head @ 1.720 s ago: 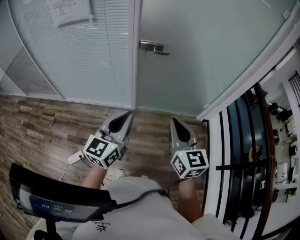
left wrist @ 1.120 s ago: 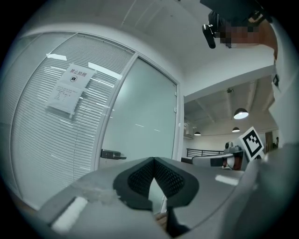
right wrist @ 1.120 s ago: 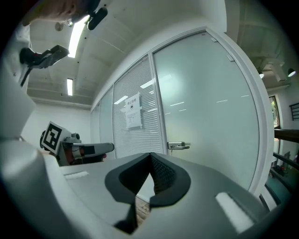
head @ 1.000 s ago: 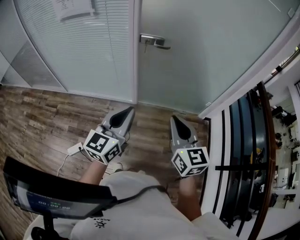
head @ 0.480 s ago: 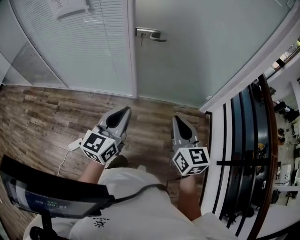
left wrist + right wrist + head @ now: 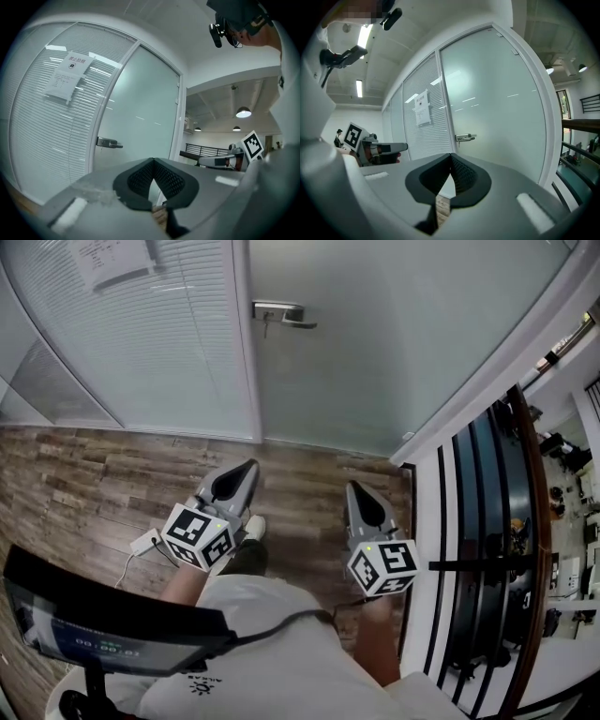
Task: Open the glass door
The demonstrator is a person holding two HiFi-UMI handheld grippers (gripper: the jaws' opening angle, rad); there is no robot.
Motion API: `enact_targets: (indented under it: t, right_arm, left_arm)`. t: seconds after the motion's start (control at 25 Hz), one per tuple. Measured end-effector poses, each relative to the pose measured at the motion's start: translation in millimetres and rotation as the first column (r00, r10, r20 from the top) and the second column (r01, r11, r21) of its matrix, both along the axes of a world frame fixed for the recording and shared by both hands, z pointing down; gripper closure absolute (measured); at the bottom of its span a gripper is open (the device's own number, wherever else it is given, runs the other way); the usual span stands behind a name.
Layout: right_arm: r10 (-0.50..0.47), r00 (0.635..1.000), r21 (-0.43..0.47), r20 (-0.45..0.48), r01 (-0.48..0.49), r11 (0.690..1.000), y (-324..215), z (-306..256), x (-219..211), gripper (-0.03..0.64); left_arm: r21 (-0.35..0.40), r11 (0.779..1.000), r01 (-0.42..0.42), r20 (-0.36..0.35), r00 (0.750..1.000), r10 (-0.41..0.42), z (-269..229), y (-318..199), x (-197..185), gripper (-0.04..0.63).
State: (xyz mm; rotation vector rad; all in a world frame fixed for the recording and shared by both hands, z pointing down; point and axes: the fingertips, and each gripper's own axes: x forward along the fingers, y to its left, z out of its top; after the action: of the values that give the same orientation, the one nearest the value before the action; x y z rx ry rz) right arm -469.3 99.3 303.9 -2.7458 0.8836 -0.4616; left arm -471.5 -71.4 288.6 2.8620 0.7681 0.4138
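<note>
The frosted glass door [image 6: 394,343] stands closed ahead, its metal lever handle [image 6: 281,313] on its left edge. My left gripper [image 6: 249,467] and right gripper [image 6: 353,487] are held side by side over the wooden floor, well short of the door, both shut and empty. From the left gripper view the handle [image 6: 108,142] lies left of and beyond the closed tips [image 6: 153,160]. The right gripper view has the handle [image 6: 465,137] just above and beyond its closed tips [image 6: 451,155], with the left gripper [image 6: 382,150] off to the left.
Left of the door is a fixed glass panel with blinds and a paper notice [image 6: 117,261]. A white plug and cable [image 6: 145,542] lie on the floor by the left hand. A black railing [image 6: 469,563] borders the right side. A dark screen [image 6: 94,624] sits low left.
Both grippers have sunk a little in the head view and the door handle has shifted left and up. A shoe now shows between the hands. The jaws stay shut.
</note>
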Motion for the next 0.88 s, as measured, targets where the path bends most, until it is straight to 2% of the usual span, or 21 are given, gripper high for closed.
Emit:
enact_targets:
  t: [0.16, 0.36, 0.56, 0.68, 0.88]
  right_arm:
    - [0.023, 1.000, -0.015, 0.012, -0.023, 1.000, -6, 8, 31, 0.608]
    - [0.037, 0.999, -0.043, 0.014, -0.036, 0.998, -23, 18, 75, 0.607]
    - [0.006, 1.000, -0.048, 0.014, -0.005, 0.999, -72, 17, 155, 0.607]
    - [-0.051, 0.998, -0.098, 0.024, 0.054, 0.994, -108, 23, 203, 0.607]
    - [-0.088, 0.996, -0.144, -0.007, 0.086, 0.986, -156, 26, 280, 0.608]
  left_arm:
    - [-0.015, 0.998, -0.056, 0.004, 0.998, 0.056, 8, 0, 36, 0.597]
    - [-0.043, 0.995, -0.088, -0.011, 0.996, 0.088, 18, -10, 85, 0.594]
    - [-0.020, 0.991, -0.134, -0.010, 0.991, 0.134, 27, -44, 164, 0.592]
    - [-0.016, 0.988, -0.156, -0.018, 0.988, 0.155, 27, -65, 214, 0.594]
    - [-0.020, 0.984, -0.179, -0.034, 0.983, 0.178, 30, -94, 289, 0.594]
